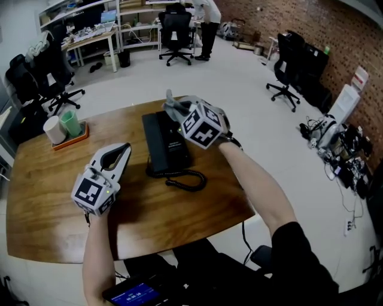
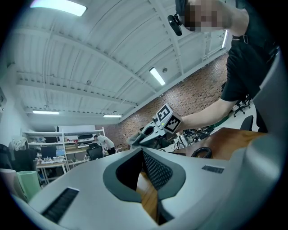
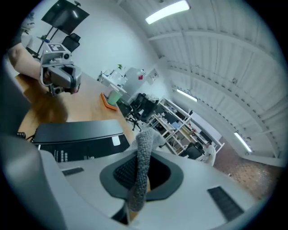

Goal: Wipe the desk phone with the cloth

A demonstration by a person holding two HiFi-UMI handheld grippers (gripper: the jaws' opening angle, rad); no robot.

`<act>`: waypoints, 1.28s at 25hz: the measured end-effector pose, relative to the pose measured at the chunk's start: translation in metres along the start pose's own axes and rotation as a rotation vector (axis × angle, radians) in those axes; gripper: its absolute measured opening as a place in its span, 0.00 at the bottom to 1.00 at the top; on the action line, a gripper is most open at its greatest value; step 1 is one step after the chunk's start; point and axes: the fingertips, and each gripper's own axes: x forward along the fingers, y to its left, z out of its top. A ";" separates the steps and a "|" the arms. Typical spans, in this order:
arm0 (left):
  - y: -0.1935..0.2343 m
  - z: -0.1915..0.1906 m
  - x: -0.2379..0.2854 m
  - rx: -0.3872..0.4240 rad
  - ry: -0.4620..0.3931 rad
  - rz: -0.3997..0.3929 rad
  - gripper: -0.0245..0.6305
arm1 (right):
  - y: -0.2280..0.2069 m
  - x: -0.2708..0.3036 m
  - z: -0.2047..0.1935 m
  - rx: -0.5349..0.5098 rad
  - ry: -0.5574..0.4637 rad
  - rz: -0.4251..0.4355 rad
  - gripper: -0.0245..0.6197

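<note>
Pinching the cloth (image 3: 144,146), right tongs (image 3: 137,186) hover over the desk phone (image 1: 163,143).

Floor: pale grey floor (image 1: 239,77), glossy.
Wall: brick wall (image 1: 323,24), far right of the right hand-held gripper (image 1: 175,110).
Seating: black office chairs (image 1: 176,36) beyond it.
Shelving: white shelves (image 1: 60,15), far left.
Light: ceiling strip lamps (image 2: 157,76).

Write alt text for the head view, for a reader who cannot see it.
From above, a person's right gripper holds a grey cloth over the far end of a black desk phone on a wooden table. The left gripper, empty, hangs over bare wood left of the phone.
</note>
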 end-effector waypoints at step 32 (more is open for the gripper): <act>-0.010 -0.001 -0.002 -0.038 -0.008 -0.089 0.04 | 0.126 -0.139 0.002 -0.012 -0.184 0.227 0.08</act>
